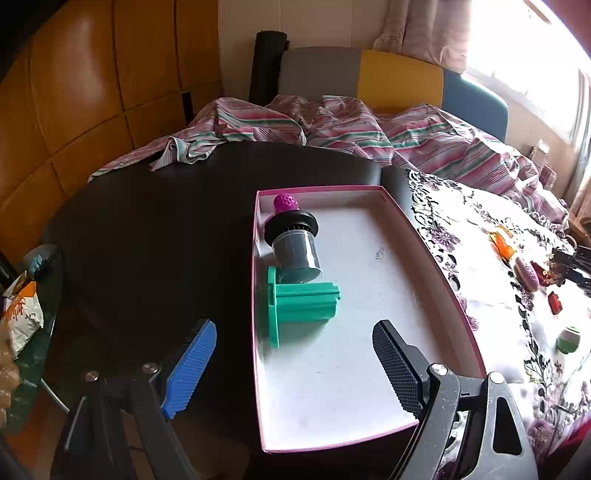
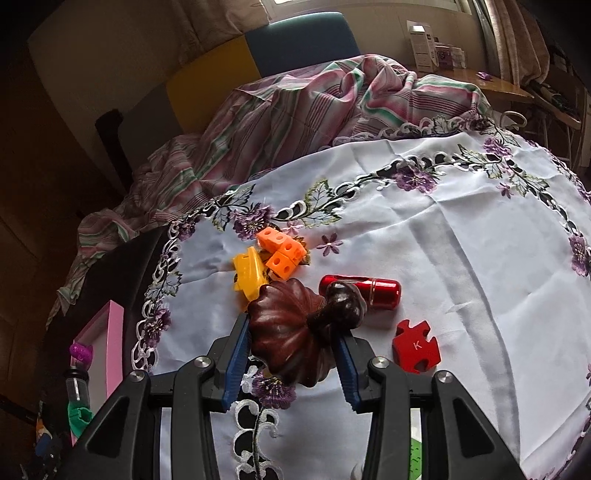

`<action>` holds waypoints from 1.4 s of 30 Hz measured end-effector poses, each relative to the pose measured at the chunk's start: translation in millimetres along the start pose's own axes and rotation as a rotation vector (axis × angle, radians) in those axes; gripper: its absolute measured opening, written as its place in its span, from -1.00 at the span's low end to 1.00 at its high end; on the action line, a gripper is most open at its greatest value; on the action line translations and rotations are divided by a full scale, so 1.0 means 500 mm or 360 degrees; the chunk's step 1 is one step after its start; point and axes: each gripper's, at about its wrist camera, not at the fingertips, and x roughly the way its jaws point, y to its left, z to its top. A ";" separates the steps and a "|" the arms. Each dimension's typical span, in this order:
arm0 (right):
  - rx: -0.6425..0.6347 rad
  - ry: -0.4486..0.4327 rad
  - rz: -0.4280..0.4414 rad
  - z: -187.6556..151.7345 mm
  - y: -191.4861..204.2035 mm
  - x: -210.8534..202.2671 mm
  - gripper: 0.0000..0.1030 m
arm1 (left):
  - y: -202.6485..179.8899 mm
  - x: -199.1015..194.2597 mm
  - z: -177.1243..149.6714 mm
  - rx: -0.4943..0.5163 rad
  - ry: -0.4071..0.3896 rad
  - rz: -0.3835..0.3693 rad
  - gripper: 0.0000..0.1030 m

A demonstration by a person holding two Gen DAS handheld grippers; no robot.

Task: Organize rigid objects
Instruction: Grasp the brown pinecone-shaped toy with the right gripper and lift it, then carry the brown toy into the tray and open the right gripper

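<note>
Letter "K" on red puzzle piece (image 2: 416,346)

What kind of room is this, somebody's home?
Probably a lived-in room at home: a striped bedsheet lies rumpled behind the table, an embroidered floral tablecloth covers it, and curtains hang by a bright window.

Box (image 1: 436,251) right half bare; green part (image 1: 299,302), filter (image 1: 295,247), purple ball (image 1: 285,202) crowd its left wall.
</note>
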 end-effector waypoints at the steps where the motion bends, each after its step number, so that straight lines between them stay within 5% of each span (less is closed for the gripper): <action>1: -0.0011 -0.0004 0.0008 0.000 0.004 -0.001 -0.17 | 0.000 0.000 0.000 -0.0002 -0.0001 0.0001 0.70; 11: -0.0066 0.0048 0.0297 -0.011 0.042 -0.002 -0.17 | 0.007 0.004 -0.001 -0.0019 0.0019 -0.0006 0.70; 22: -0.0413 0.0234 0.0570 -0.084 0.216 -0.009 -0.17 | 0.050 -0.004 -0.001 -0.0098 0.0001 -0.0004 0.70; 34: -0.0726 0.0524 0.0900 -0.246 0.499 0.025 -0.17 | 0.152 -0.012 -0.013 -0.0265 -0.0024 0.0104 0.70; 42: -0.0878 0.0766 0.0855 -0.378 0.619 0.087 -0.13 | 0.193 -0.006 -0.024 -0.0331 -0.0009 0.0128 0.70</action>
